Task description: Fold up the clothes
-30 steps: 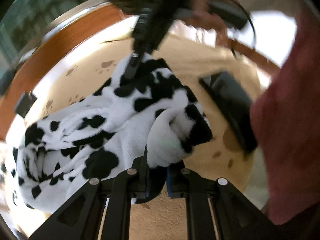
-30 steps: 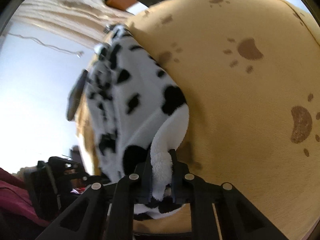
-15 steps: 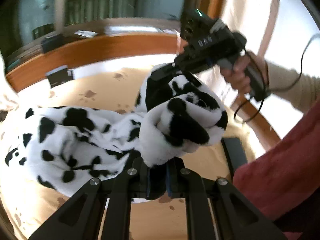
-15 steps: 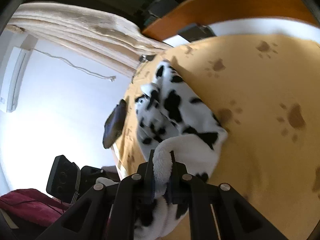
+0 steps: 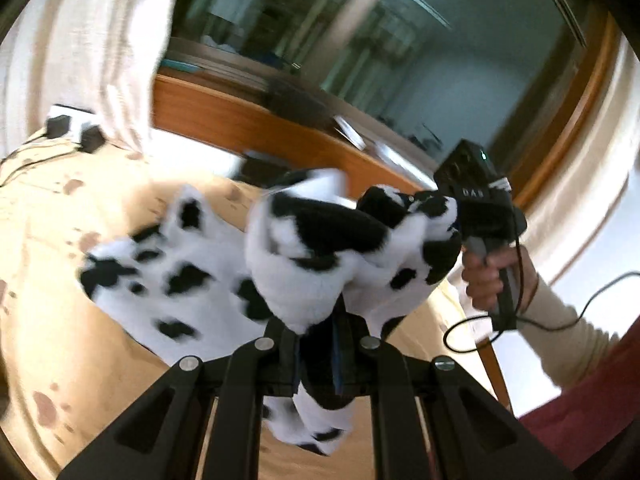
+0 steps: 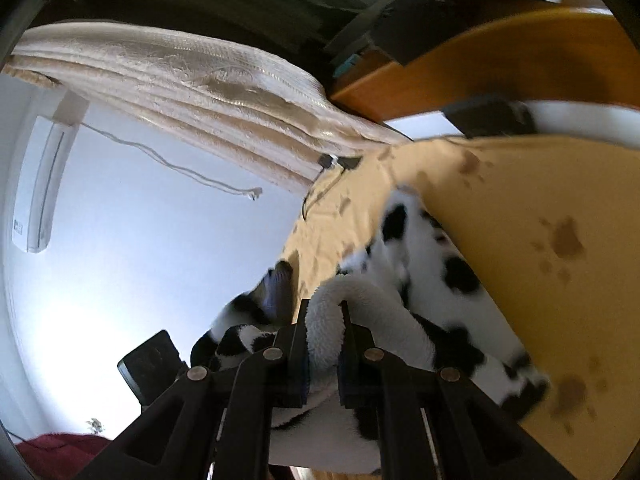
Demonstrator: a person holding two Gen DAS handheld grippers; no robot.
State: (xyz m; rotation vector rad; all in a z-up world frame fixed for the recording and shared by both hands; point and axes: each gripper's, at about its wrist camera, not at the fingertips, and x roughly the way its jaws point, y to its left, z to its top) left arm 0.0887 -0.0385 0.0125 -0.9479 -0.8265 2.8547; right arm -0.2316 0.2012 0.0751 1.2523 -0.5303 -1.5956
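Note:
A fluffy white garment with black cow spots (image 5: 192, 280) hangs lifted above a tan bedsheet with brown paw prints (image 5: 52, 240). My left gripper (image 5: 316, 320) is shut on one bunched edge of it. My right gripper (image 6: 324, 320) is shut on another white fleece edge (image 6: 328, 332), and shows in the left wrist view (image 5: 476, 208) at the right, held by a hand. The garment (image 6: 448, 280) trails down onto the sheet (image 6: 560, 300) in the right wrist view.
A wooden headboard (image 5: 248, 120) and a dark window (image 5: 400, 40) lie behind the bed. Beige curtains (image 6: 200, 92) hang nearby. Black chargers with cables (image 5: 76, 132) sit at the sheet's far left corner. A dark red sleeve (image 5: 580, 400) is at the lower right.
Both grippers have risen, lifting the spotted garment off the sheet. The left view has tilted up toward the window; the right gripper has moved right of the left one.

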